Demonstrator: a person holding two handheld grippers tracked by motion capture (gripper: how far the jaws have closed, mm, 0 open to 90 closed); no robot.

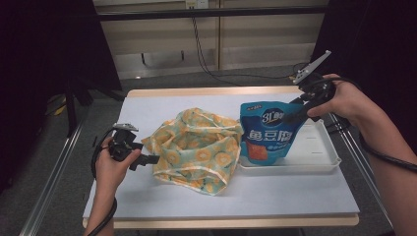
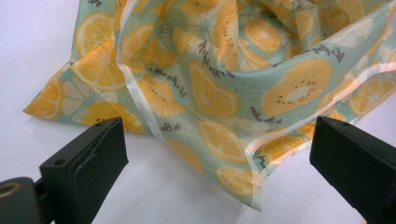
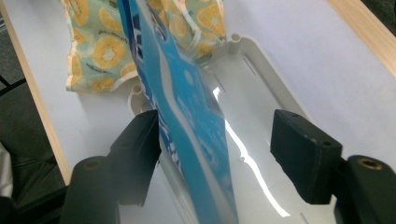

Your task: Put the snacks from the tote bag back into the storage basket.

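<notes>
The right gripper [image 3: 215, 154] stands open around the upright blue pouch [image 1: 265, 132], its top edge between the jaws; the left gripper [image 2: 219, 163], open and empty, faces the fruit-print bag [image 1: 196, 147].

A lab: white-topped table [image 1: 147, 105] between black curtains [image 1: 44, 49], cables [image 1: 201, 49] trailing.

High view: above the table's near side, looking forward and down. Left gripper view: close behind its spread jaws, facing the fruit-print bag [image 2: 224, 79]. Right gripper view: close, looking down past the blue pouch [image 3: 187, 107] between its jaws; it shares that bag.
</notes>
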